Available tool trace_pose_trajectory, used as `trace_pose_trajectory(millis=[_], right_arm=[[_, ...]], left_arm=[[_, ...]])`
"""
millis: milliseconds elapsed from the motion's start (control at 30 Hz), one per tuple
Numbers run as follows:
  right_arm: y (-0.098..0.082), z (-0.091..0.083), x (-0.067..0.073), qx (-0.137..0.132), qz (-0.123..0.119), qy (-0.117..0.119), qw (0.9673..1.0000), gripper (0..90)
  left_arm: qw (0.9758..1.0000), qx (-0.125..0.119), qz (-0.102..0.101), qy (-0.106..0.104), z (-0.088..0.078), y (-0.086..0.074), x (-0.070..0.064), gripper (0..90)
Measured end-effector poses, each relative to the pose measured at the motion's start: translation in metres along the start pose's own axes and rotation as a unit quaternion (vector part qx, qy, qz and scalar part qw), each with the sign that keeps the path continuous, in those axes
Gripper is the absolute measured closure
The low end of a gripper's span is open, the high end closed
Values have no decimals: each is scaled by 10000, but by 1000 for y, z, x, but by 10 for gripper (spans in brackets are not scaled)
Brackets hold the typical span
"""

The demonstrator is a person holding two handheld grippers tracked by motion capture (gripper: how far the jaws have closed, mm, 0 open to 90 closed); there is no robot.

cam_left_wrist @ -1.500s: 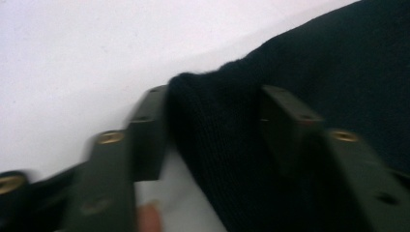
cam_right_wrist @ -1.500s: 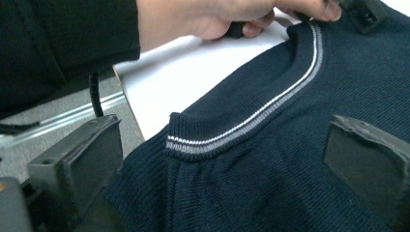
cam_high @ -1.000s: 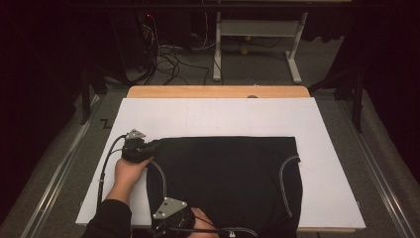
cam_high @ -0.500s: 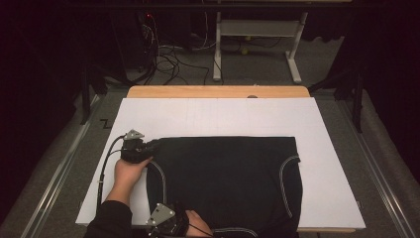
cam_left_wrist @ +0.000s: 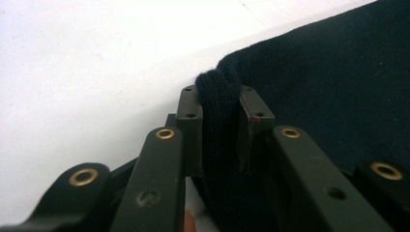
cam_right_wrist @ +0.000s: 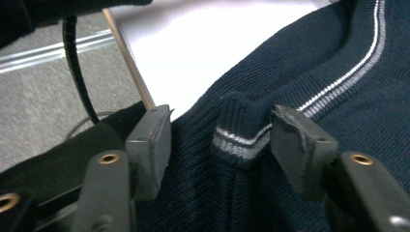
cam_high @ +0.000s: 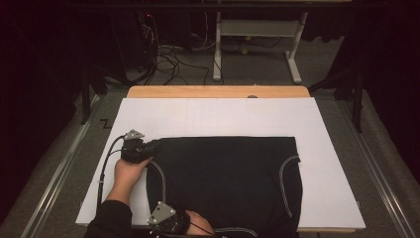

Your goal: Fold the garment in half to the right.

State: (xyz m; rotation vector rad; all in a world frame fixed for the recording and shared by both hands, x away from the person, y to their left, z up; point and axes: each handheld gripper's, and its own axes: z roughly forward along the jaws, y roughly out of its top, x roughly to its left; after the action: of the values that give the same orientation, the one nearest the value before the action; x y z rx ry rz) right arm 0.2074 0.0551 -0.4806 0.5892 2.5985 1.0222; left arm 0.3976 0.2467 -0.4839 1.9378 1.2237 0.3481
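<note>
- The dark knit sweater (cam_high: 225,186) lies flat in the lower middle of the high view, on the white sheet (cam_high: 218,116) that covers the surface; its lower edge runs off the bottom of the frame.
- Your left claw (cam_high: 143,148) sits at the sweater's upper-left corner. In the left gripper view its jaws are closed narrow on a rolled fold of the knit (cam_left_wrist: 217,111), so that corner is held.
- Your right claw (cam_high: 171,224) is at the bottom edge of the high view, left of centre. In the right gripper view its jaws stand wide on either side of a raised bump of fabric with a white-striped band (cam_right_wrist: 239,142); they have not closed on it.
- Risk: if you lift now, only the left corner would rise and the garment would likely drag and bunch.
- Risk: the bump between the right jaws is small; closing off-centre could pinch a single layer or miss, letting the knit slip out.
- Risk: the left cable (cam_high: 106,163) trails beside the sweater's left edge and could snag the fabric if you sweep across.
</note>
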Motion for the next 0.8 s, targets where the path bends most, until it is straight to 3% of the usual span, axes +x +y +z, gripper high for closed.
trace_pose_trajectory(millis=[100,367,800], right_arm=[[0,-1,-5,-21,112,-10,9999,566],[1,-1,-9,13,15,-115,9999,719],[1,-5,-16,-45,142,72,9999,757]], left_arm=[[10000,6,-1,10,0,0,0,706],[10000,26,-24,28,0,0,0,705],[10000,44,-32,31,1,0,0,705]])
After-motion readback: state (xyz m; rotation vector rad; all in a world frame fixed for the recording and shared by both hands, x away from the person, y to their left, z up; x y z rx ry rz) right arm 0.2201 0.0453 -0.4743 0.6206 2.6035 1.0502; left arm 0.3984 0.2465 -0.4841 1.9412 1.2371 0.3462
